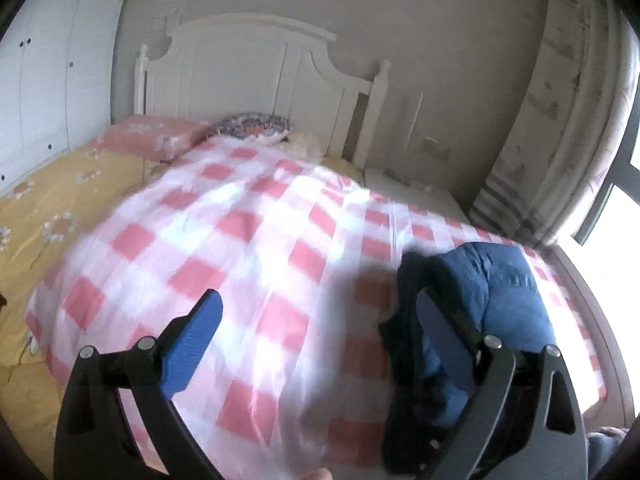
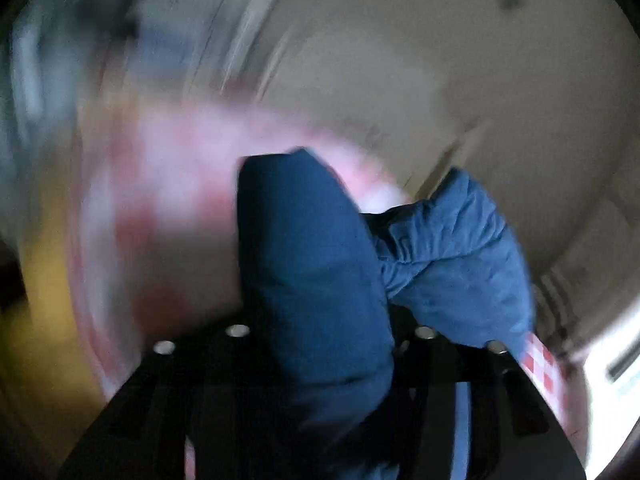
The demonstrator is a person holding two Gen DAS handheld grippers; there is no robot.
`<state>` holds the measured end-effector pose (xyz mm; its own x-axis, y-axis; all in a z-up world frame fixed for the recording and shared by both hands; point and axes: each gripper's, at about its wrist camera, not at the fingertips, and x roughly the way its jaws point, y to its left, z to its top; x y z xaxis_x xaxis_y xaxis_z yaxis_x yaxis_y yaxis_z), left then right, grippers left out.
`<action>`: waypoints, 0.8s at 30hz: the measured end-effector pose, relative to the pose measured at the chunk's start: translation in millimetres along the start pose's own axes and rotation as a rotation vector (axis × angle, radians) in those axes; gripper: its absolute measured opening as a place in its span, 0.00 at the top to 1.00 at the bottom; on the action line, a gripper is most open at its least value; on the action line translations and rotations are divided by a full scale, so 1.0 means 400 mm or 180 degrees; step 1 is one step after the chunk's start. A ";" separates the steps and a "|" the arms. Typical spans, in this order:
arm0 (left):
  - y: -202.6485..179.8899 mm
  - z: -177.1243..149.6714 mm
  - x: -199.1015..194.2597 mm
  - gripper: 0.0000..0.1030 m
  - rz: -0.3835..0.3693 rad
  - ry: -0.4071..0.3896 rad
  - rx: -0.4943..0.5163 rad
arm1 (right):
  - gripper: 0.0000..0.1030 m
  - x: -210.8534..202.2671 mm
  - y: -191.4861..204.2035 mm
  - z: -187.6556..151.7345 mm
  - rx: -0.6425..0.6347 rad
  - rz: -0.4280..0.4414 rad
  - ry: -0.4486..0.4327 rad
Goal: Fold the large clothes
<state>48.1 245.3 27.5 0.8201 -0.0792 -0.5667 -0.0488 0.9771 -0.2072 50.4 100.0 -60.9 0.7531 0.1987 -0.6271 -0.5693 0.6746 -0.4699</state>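
A blue padded jacket (image 1: 504, 292) lies bunched on the right of the pink-and-white checked sheet (image 1: 248, 248) that covers the bed. My left gripper (image 1: 320, 320) is open above the sheet; its blue left finger pad (image 1: 192, 348) is bare, and dark lining of the jacket drapes over its right finger. In the blurred right wrist view the jacket (image 2: 320, 280) fills the middle and covers my right gripper (image 2: 332, 340), which is shut on its fabric and holds it up off the bed.
A white headboard (image 1: 256, 64) stands at the far end with a pink pillow (image 1: 152, 136) and a patterned cushion (image 1: 256, 124). A yellow flowered quilt (image 1: 52, 208) lies on the left. A curtain (image 1: 560, 128) and a window are on the right.
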 end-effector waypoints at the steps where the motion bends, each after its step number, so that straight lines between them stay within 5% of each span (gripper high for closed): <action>1: -0.001 -0.020 0.003 0.06 -0.0060 0.0042 0.0013 | 0.24 0.051 0.066 -0.016 -0.0355 -0.0204 0.0134; 2: -0.010 -0.038 0.008 0.06 -0.0132 0.0076 0.0048 | 0.24 0.062 0.119 -0.034 -0.0659 -0.0605 -0.0060; 4: -0.023 -0.051 0.028 0.06 -0.0260 0.0122 0.0120 | 0.24 0.059 0.121 -0.039 -0.0574 -0.0673 -0.0092; 8: -0.111 -0.023 0.041 0.06 -0.0441 0.0075 0.0317 | 0.08 -0.013 0.079 -0.039 -0.0462 -0.0168 -0.0162; 12: -0.214 0.031 0.056 0.06 -0.0604 0.0003 0.0550 | 0.09 -0.183 0.074 -0.070 -0.0503 0.0263 -0.0608; 17: -0.403 0.115 0.097 0.06 -0.0775 0.0034 0.1023 | 0.33 -0.321 -0.161 -0.138 0.0552 0.0415 -0.1076; 22: -0.523 0.208 0.242 0.06 -0.0532 0.0263 0.1392 | 0.34 -0.282 -0.351 -0.161 0.1371 0.0602 -0.0956; 24: -0.537 0.228 0.315 0.06 -0.0390 0.0430 0.1459 | 0.34 -0.258 -0.356 -0.146 0.1347 0.0644 -0.0896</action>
<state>213.8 43.4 73.3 0.7215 -0.1943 -0.6646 0.3241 0.9429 0.0762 34.6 -58.1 34.3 0.7345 0.4978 -0.4613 -0.5735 0.8187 -0.0296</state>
